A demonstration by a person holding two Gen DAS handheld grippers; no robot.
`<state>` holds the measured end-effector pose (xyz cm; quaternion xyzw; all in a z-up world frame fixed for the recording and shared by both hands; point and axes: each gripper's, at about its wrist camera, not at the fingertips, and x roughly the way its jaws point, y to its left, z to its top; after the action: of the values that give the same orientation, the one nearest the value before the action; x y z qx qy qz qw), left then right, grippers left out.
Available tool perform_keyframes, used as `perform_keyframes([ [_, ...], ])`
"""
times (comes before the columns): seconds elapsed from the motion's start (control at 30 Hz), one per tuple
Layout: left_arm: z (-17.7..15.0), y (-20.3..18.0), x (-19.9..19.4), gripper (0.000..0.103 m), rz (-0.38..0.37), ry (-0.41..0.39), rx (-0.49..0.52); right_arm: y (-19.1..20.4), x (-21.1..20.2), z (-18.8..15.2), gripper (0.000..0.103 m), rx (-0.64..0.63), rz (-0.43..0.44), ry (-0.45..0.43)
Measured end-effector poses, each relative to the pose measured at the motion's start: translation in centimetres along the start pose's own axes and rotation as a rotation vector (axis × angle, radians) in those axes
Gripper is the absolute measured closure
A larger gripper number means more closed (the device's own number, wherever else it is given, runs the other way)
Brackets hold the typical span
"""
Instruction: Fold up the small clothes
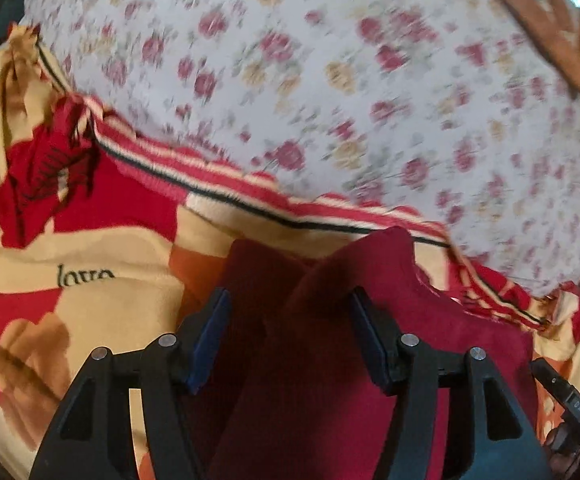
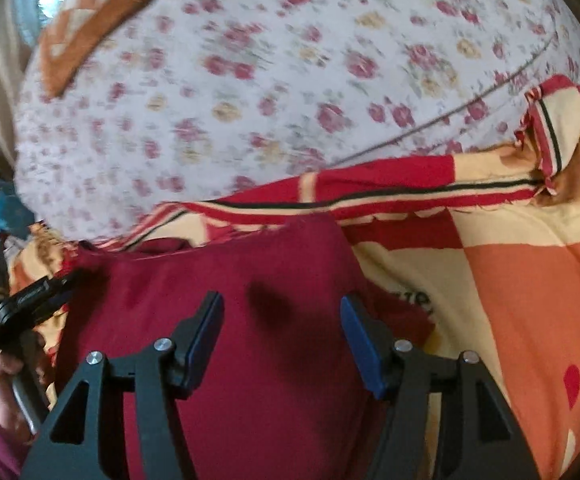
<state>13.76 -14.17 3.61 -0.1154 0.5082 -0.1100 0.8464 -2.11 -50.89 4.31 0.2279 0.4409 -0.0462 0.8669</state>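
One maroon garment [image 1: 330, 320] is being worked on, lying on the near part of a red/cream/orange blanket [image 1: 90, 300], w/ a floral sheet [image 1: 330, 80] spread beyond it on the far side and an orange patterned cloth [image 2: 78, 40] at the far edge. In the left wrist view a raised ridge of the maroon fabric is standing between the jaws of the left gripper [image 1: 290, 316]; the blue pads are being held approx. half apart, not pressing on it. In the right wrist view the right gripper [image 2: 282, 320] is being held over a flatter stretch of the garment, jaws likewise parted, nothing clamped. The left gripper's handle and the hand [image 2: 8, 364] on it are showing at the far-left edge there. Judged step: a fold prob. being laid down and let go, or a fresh grab being lined up; can't be told which. Next move is being judged to need both pads lowered onto an edge and closed before lifting.
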Motion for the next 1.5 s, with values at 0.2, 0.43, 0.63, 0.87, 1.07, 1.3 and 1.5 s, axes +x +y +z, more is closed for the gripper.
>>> perform_keyframes([
  [0.2, 0.2, 0.3, 2.1, 0.063, 0.037, 0.014, -0.003, -1.2, 2.5, -0.1, 0.039, 0.015, -0.069, 0.053],
  [0.43, -0.9, 0.7, -2.4, 0.063, -0.025, -0.032, 0.014, -0.3, -4.3, -1.0, 0.039, -0.01, -0.038, -0.004],
  [0.63, -4.5, 1.7, -7.7, 0.063, -0.055, -0.071, 0.056, 2.2, -9.4, -5.0, 0.039, -0.108, 0.005, 0.005],
  [0.87, -9.3, 3.8, -10.6, 0.063, 0.03, -0.03, 0.076, 2.3, -6.3, -10.3, 0.038, -0.225, -0.092, 0.152],
  [1.07, -11.9, 5.1, -10.3, 0.063, 0.079, -0.032, 0.052, 4.6, -9.1, -9.1, 0.038, -0.196, -0.029, 0.124],
  [1.3, -12.9, 5.8, -8.6, 0.063, 0.065, -0.048, 0.033, 11.8, -6.3, -8.0, 0.038, -0.309, 0.042, 0.112],
  [1.5, -13.0, 6.0, -8.0, 0.061, 0.037, -0.076, 0.042, 17.6, -0.2, -8.2, 0.038, -0.39, 0.08, 0.147],
])
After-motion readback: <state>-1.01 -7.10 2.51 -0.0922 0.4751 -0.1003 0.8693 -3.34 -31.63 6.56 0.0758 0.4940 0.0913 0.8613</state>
